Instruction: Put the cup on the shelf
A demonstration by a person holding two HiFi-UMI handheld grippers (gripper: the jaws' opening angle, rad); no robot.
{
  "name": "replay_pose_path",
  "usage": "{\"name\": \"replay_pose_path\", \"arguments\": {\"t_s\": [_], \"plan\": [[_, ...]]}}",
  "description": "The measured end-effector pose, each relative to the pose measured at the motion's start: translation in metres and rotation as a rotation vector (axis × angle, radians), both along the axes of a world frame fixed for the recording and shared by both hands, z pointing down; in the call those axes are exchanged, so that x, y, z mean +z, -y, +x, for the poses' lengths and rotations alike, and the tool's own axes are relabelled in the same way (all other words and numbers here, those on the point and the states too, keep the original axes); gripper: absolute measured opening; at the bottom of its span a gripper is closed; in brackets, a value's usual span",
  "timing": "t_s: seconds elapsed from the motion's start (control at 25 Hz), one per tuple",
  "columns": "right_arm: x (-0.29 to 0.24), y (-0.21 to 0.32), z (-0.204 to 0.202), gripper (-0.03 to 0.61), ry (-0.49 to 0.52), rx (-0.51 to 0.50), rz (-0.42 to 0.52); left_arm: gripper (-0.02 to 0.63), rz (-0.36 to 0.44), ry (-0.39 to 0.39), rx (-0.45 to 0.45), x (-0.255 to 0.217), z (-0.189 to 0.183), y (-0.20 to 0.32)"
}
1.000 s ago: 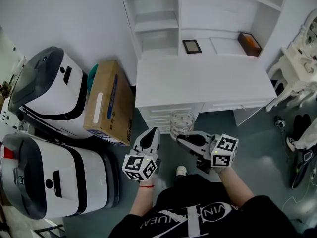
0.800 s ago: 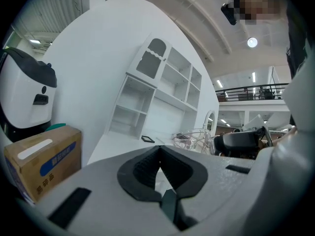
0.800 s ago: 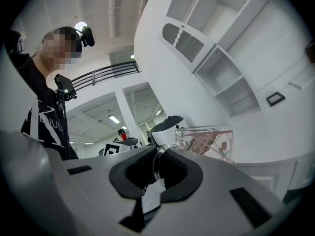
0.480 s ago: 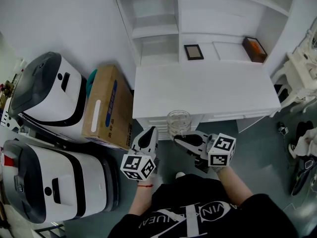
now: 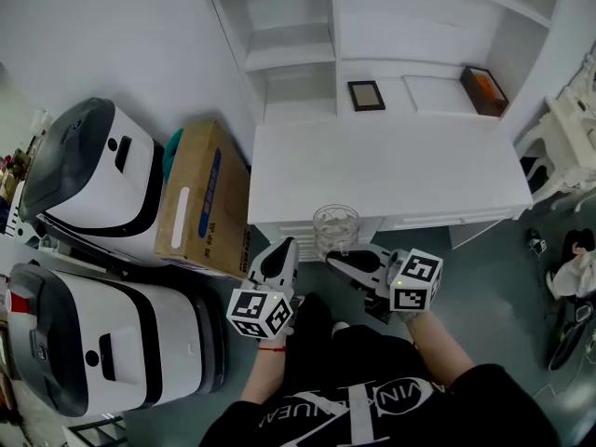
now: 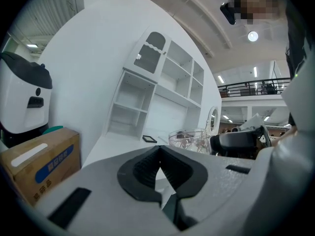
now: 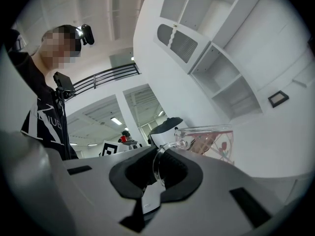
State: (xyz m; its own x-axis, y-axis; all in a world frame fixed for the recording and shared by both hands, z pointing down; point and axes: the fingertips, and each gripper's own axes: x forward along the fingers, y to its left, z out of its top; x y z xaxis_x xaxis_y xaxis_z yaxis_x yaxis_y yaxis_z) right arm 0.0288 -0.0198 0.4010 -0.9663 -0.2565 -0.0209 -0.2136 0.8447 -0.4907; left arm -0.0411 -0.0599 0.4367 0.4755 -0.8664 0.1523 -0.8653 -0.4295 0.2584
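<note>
I hold both grippers low in front of my body, forearms bent, jaws pointing to 12 o'clock toward the desk (image 5: 391, 166). My left gripper (image 5: 279, 257) has its jaws pressed together with nothing between them. My right gripper (image 5: 343, 261), just beside it at 3 o'clock, is clamped on the clear handle of the cup (image 5: 336, 228). The cup is a glass one with a red pattern, upright off the gripper's tip at 11 o'clock. From above it overlaps the desk's near edge, well apart from the shelf (image 5: 289, 59) at 12 o'clock.

The desk top is white and mostly bare, and the floor is grey. At the back of the desk lie 1 dark picture frame (image 5: 366, 94) and, at 2 o'clock, 1 brown box (image 5: 489, 89). At 10 o'clock from my left gripper, 1 cardboard box (image 5: 205, 198) stands against the desk's side. Beyond it, around 9 o'clock, are 2 white machines (image 5: 84, 180) with dark lids.

In all: 2 grippers, 1 cup.
</note>
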Motion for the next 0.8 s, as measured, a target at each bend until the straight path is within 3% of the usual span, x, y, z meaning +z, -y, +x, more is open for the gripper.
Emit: {"name": "replay_pose_path", "arguments": {"t_s": [0.8], "plan": [[0.01, 0.096, -0.01, 0.018, -0.041, 0.076, -0.007, 0.005, -0.029, 0.002, 0.098, 0.007, 0.001, 0.096]]}}
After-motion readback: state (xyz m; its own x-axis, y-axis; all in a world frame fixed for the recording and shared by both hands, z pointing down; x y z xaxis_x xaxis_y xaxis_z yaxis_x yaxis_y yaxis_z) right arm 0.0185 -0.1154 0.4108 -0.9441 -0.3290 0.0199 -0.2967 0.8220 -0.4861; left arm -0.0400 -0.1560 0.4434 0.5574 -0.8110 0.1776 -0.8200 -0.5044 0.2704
